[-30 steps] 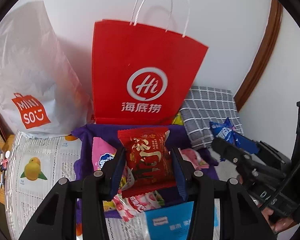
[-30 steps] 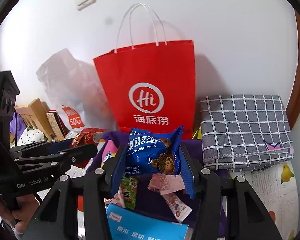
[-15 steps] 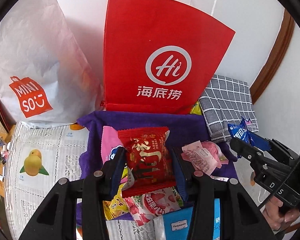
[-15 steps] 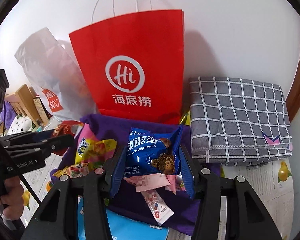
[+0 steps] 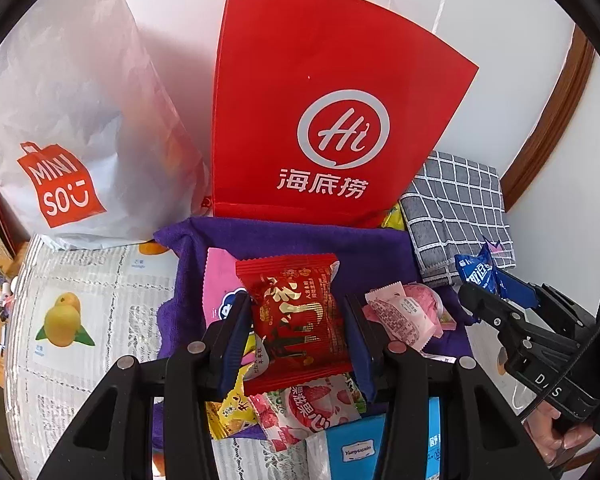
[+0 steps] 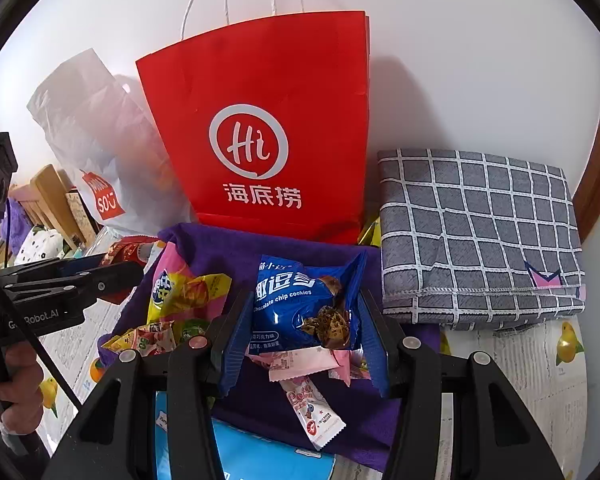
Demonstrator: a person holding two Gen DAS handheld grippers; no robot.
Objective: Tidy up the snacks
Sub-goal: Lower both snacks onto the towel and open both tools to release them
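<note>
My left gripper (image 5: 296,320) is shut on a red snack packet (image 5: 298,322) with gold lettering, held above a purple cloth (image 5: 284,240). My right gripper (image 6: 302,320) is shut on a blue chocolate chip cookie packet (image 6: 304,306) over the same cloth (image 6: 260,248). Loose snacks lie on the cloth: pink packets (image 5: 404,314), a strawberry packet (image 5: 312,404), a yellow packet (image 5: 230,412), a pink and yellow bag (image 6: 180,292). A red paper bag (image 5: 332,112) with white handles stands upright behind the cloth. In the left wrist view the right gripper (image 5: 488,284) shows at the right edge with its blue packet.
A white plastic shopping bag (image 5: 72,128) stands left of the red bag. A folded grey checked cloth (image 6: 476,232) lies at the right against the wall. A blue box (image 6: 244,452) sits near the front. Fruit-printed paper (image 5: 80,312) covers the table. A person's hand (image 6: 16,376) holds the left gripper's handle.
Both grippers dropped lower and closer to the purple cloth and red bag between the earliest frames and half a second ago, then stayed still. Each kept its packet.
</note>
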